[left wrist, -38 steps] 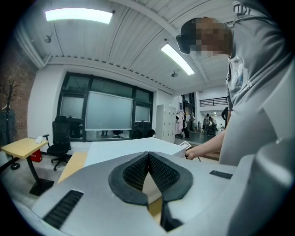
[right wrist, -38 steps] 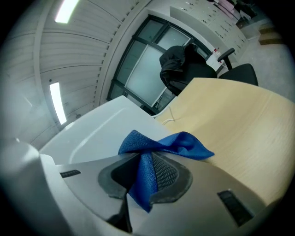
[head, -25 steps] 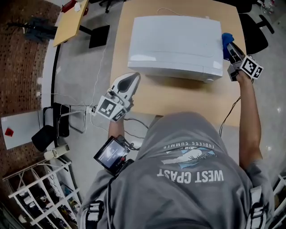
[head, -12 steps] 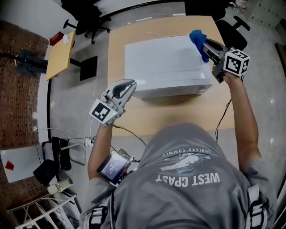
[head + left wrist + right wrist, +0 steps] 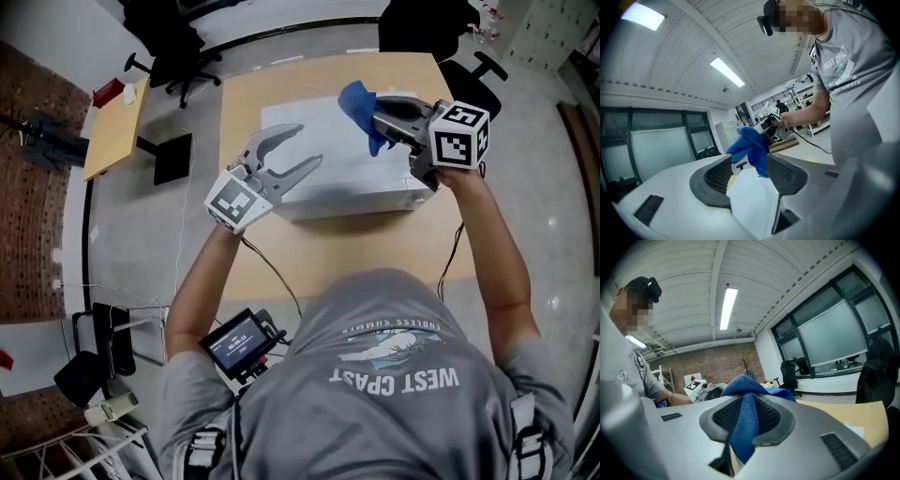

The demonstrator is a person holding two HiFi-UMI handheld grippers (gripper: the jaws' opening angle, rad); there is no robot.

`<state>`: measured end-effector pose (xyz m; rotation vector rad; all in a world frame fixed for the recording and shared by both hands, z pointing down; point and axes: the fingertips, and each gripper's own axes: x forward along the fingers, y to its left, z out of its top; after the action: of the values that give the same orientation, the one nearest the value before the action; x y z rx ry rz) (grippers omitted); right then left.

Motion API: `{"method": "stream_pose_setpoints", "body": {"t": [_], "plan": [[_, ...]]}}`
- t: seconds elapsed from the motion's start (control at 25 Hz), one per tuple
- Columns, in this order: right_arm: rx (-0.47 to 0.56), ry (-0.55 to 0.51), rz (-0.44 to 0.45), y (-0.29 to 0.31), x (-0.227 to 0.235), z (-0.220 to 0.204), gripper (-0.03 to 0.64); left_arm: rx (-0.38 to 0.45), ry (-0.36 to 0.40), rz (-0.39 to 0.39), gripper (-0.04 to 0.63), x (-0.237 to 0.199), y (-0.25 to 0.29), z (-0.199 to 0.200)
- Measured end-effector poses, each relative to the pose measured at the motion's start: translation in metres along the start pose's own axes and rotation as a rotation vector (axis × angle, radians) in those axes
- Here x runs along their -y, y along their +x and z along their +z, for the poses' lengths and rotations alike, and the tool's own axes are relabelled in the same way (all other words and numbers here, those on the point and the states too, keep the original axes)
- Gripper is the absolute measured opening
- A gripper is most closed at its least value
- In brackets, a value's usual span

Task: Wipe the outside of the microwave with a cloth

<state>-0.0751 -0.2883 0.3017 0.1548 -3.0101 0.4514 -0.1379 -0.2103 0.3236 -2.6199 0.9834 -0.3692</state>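
Observation:
The white microwave point(image 5: 314, 127) stands on the wooden table point(image 5: 258, 248). My right gripper point(image 5: 378, 119) is shut on the blue cloth point(image 5: 357, 103), held up over the microwave's top right. In the right gripper view the cloth point(image 5: 744, 427) hangs pinched between the jaws of that gripper point(image 5: 747, 416). My left gripper point(image 5: 307, 147) hovers above the microwave's front left part, jaws opening and holding nothing. Through the left gripper point(image 5: 749, 174) I see the microwave point(image 5: 754, 201) below, and beyond it the cloth point(image 5: 751, 145) dangling from the right gripper point(image 5: 767, 123).
Black office chairs point(image 5: 422, 23) stand behind the table. A small wooden side table point(image 5: 112, 131) and a black panel point(image 5: 173, 157) are at the left. A cable point(image 5: 274, 274) runs off the table's front edge. A small screen point(image 5: 236, 342) hangs at the person's waist.
Both grippers rose and came over the microwave. The right one carried the cloth from the microwave's right side to above its top. The left jaws went from shut to wide apart.

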Motion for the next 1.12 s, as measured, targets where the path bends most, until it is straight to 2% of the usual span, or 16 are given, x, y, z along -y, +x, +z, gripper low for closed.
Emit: {"method": "stream_pose_setpoints", "body": {"t": [0.12, 0.24, 0.36, 0.44, 0.52, 0.56, 0.64, 0.72, 0.88, 1.0, 1.12], "plan": [[-0.092, -0.07, 0.094, 0.03, -0.042, 0.0, 0.083, -0.019, 0.082, 0.01, 0.242, -0.002, 0.008, 0.006], [-0.15, -0.091, 0.186, 0.06, -0.079, -0.003, 0.083, -0.03, 0.15, 0.035, 0.286, -0.003, 0.006, 0.006], [-0.219, -0.104, 0.237, 0.079, -0.101, -0.013, 0.083, -0.076, 0.23, 0.016, 0.296, 0.008, -0.002, -0.004], [-0.257, -0.103, 0.254, 0.084, -0.106, -0.017, 0.083, -0.097, 0.243, 0.009, 0.296, 0.01, -0.005, -0.008], [-0.286, -0.097, 0.269, 0.086, -0.107, -0.018, 0.083, -0.096, 0.229, 0.011, 0.294, 0.006, -0.007, -0.007], [-0.302, -0.099, 0.278, 0.087, -0.108, -0.018, 0.084, -0.089, 0.217, 0.013, 0.27, 0.003, -0.008, -0.006], [-0.321, -0.098, 0.297, 0.088, -0.109, -0.02, 0.084, -0.063, 0.194, 0.015, 0.167, -0.002, -0.009, -0.002], [-0.317, -0.086, 0.305, 0.088, -0.108, -0.021, 0.086, -0.042, 0.17, 0.02, 0.139, -0.005, -0.009, -0.001], [-0.294, -0.066, 0.307, 0.086, -0.107, -0.022, 0.087, 0.0, 0.114, 0.036, 0.107, -0.005, -0.011, -0.004], [-0.265, -0.046, 0.288, 0.082, -0.105, -0.018, 0.089, 0.044, 0.045, 0.053, 0.098, -0.007, -0.014, 0.0], [-0.226, -0.005, 0.264, 0.073, -0.1, -0.011, 0.098, 0.042, -0.015, 0.066, 0.098, -0.008, -0.015, 0.003]]}}
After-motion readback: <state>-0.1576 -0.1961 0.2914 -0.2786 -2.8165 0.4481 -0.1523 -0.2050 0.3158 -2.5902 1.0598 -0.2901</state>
